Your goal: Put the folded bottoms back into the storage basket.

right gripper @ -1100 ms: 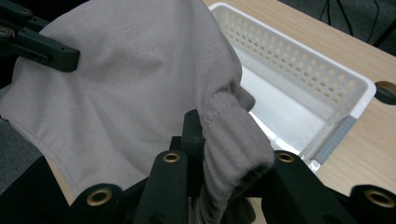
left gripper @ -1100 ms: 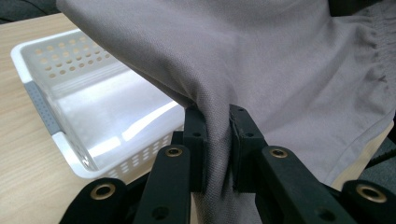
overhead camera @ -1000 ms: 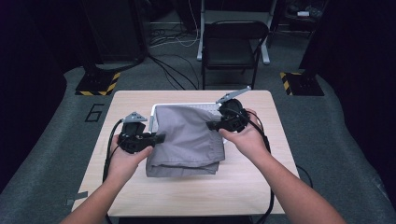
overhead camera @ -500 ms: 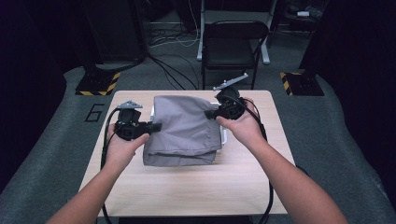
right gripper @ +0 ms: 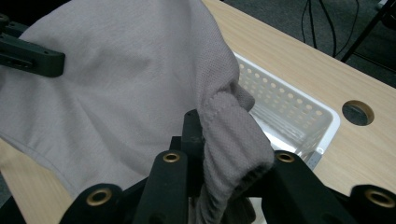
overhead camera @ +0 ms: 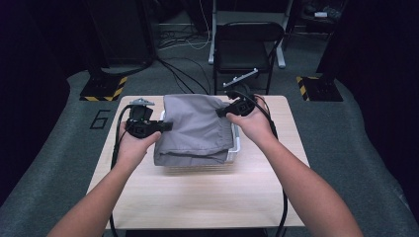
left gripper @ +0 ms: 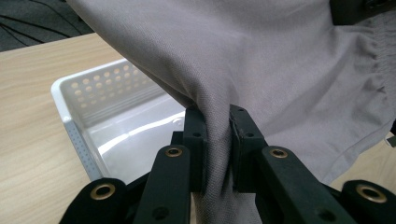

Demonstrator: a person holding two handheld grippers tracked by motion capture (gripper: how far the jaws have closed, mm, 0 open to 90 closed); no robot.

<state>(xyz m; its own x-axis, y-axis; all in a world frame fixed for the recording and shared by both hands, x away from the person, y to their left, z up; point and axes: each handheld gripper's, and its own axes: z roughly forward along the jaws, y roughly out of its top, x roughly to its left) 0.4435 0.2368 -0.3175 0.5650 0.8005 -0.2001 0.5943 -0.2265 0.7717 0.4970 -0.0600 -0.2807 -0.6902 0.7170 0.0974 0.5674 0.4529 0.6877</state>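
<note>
We see the wooden table (overhead camera: 197, 197) carrying a white perforated basket (left gripper: 88, 93). Over the basket hangs a folded grey cloth (overhead camera: 195, 131), held up at its two sides and draping above the basket's open top. The left gripper (left gripper: 215, 140) has its jaws pinching a fold of the cloth, and the right gripper (right gripper: 219, 154) has its jaws clamped on a bunched edge.

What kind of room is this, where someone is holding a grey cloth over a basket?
Probably a workshop or test room, not a home: a bare wooden table on grey carpet, cables trailing over the floor, a black folding chair, and yellow-and-black warning tape.
</note>
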